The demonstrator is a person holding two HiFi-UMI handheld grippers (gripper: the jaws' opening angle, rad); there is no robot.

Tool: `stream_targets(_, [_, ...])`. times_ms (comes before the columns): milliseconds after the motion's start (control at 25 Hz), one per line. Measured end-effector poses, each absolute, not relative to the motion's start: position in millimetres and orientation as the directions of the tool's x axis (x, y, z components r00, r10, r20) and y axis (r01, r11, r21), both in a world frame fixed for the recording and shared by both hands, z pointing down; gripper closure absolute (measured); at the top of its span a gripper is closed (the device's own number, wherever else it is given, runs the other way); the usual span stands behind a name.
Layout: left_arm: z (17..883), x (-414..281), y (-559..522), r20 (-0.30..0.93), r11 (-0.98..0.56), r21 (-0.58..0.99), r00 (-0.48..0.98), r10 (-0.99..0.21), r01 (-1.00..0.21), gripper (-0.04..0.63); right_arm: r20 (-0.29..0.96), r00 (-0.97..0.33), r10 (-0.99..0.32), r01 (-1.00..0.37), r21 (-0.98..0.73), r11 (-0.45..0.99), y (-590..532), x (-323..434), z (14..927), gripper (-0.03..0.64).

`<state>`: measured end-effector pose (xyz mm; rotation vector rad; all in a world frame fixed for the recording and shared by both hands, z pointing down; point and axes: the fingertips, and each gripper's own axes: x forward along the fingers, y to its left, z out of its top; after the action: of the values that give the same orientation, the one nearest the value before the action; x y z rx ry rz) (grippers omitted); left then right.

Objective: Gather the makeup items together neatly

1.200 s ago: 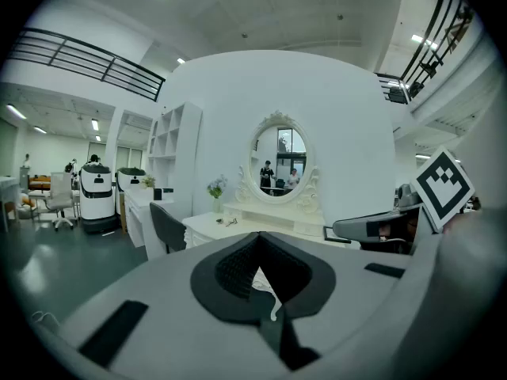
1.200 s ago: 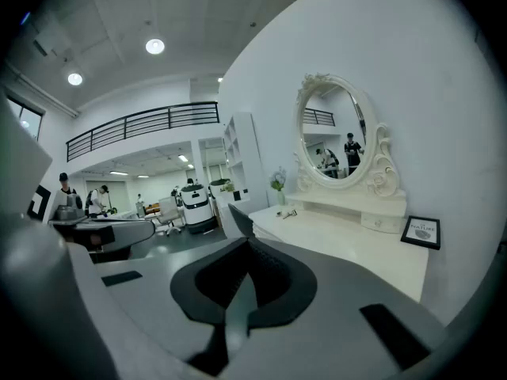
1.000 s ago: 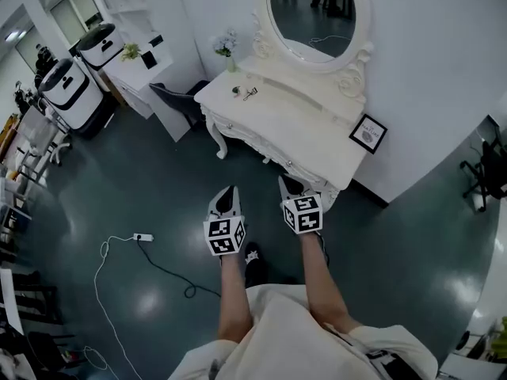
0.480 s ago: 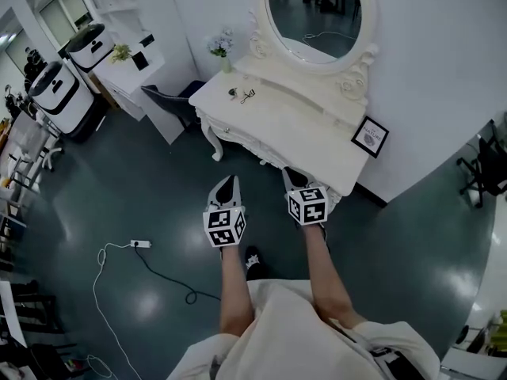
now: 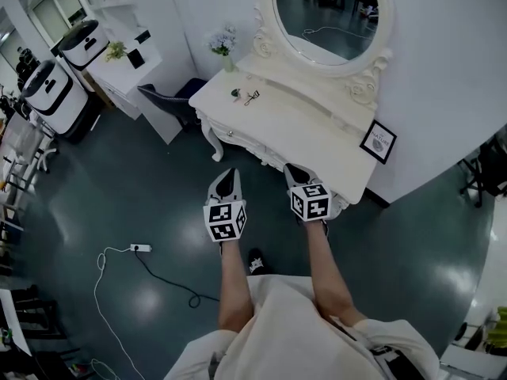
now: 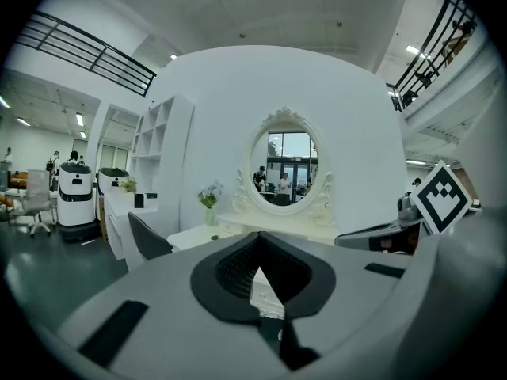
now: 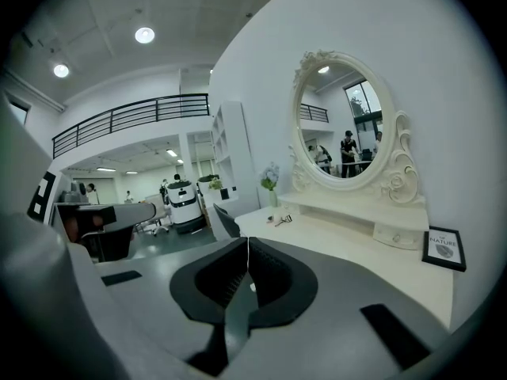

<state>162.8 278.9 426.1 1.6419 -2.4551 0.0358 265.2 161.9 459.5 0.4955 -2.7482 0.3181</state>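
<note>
Two small makeup items lie near the far left corner of the white vanity table (image 5: 305, 133): a dark round piece (image 5: 235, 94) and an eyelash curler (image 5: 252, 97). The right gripper view shows them as small shapes (image 7: 280, 219) on the tabletop. My left gripper (image 5: 229, 172) is held over the floor, short of the table's front edge, shut and empty. My right gripper (image 5: 290, 168) reaches the front edge, also shut with nothing in it. In their own views, the left gripper (image 6: 258, 236) and the right gripper (image 7: 248, 240) both have their tips together.
An oval mirror (image 5: 333, 10) stands at the back of the table, with a flower vase (image 5: 226, 47) at its left and a framed picture (image 5: 378, 142) at the right end. A dark chair (image 5: 165, 101) stands left of the table. A power strip with cable (image 5: 141, 248) lies on the floor.
The person has walked closer to the vanity table. Both grippers have come forward with them, the right one now at the table's front edge. Both stay shut.
</note>
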Motion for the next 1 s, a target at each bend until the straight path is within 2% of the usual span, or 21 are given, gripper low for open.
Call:
stream_targets(480, [431.4,72.0,267.7,0.187,0.345,0.051,-0.331,-0.925,-0.937,0.581,0.386,-0.865,-0.322,-0.408,-0.165,0.898,155.1,180.2,475.9,0.575])
stream_targets(680, [431.3,42.8,269.3,0.183,0.338,0.058,-0.323,-0.929,-0.939,0.581,0.361,-0.868,-0.341,-0.422,-0.172,0.89,149.7,155.4,467.2,0.575])
stream_targets(1000, [437.8,6.7,262.8,0.191,0.344,0.064,-0.327,-0.925,-0.937,0.581,0.356,-0.878,-0.321,-0.398,-0.166,0.902,149.9,120.0,470.0,0.575])
